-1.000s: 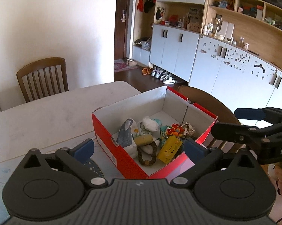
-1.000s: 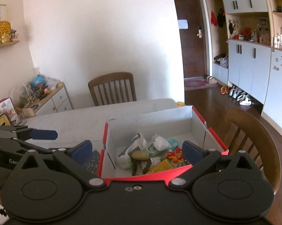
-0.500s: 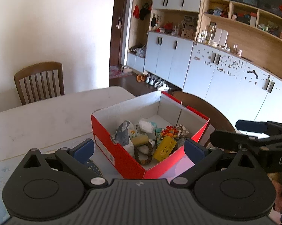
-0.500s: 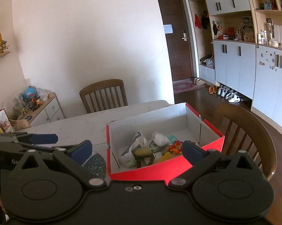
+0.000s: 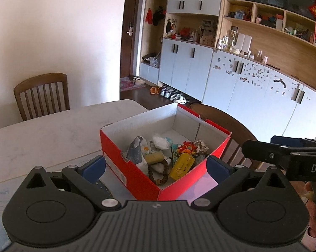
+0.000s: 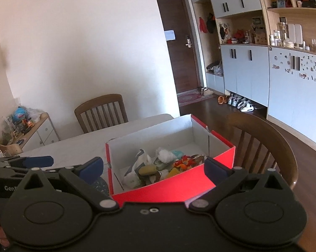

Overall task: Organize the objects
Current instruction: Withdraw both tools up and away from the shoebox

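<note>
A red shoebox (image 5: 137,174) with a white inside sits on the pale tabletop (image 5: 48,134), its lid off. From the left wrist view it lies dead ahead at twelve o'clock, one corner pointing back at the camera. Small things are heaped in the near half of it: a grey-blue and white pouch (image 5: 134,152) at about ten o'clock within the pile, a tan cylinder (image 5: 154,158) lying on its side just beside that, a string of brown beads (image 5: 160,173) curled at six o'clock, a yellow packet (image 5: 182,166) tilted at four o'clock, a white crumpled wad (image 5: 161,141) toward twelve, and a knot of orange and red bits (image 5: 186,148) at two o'clock. The far half of the box floor is bare.

The left gripper (image 5: 155,168) hangs short of the box, jaws spread wide with nothing between them, one blue pad on either side of the near corner. The right gripper (image 6: 153,171) likewise stands back from the long red wall, jaws released and empty. In the left view its black arm juts in at three o'clock.

A wooden chair (image 5: 41,94) stands at the table's far side at ten o'clock; another chair (image 6: 262,145) is tucked in beside the box at three o'clock in the right view.
</note>
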